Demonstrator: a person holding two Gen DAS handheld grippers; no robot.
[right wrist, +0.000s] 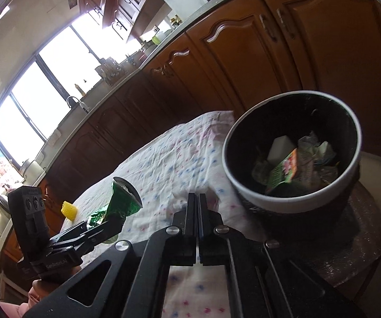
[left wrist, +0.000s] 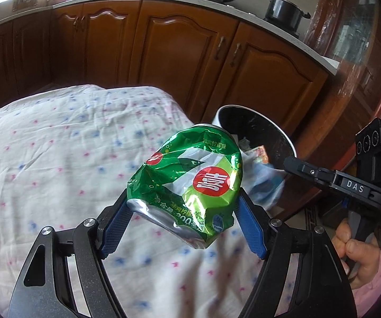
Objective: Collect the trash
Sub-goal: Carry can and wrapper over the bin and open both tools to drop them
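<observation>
Left claw (left wrist: 182,222) pinching crushed can (left wrist: 190,182), lifted off tabletop (left wrist: 58,145), near bin (right wrist: 291,198) rim, probably for drop-in. Right claw (right wrist: 198,204) pressed together, empty, parked beside bin, out of the way. Yellow scrap (right wrist: 69,210) left on cloth.

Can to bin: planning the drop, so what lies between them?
Nothing solid: only tablecloth below the gap between can and bin, in the right wrist view.
</observation>
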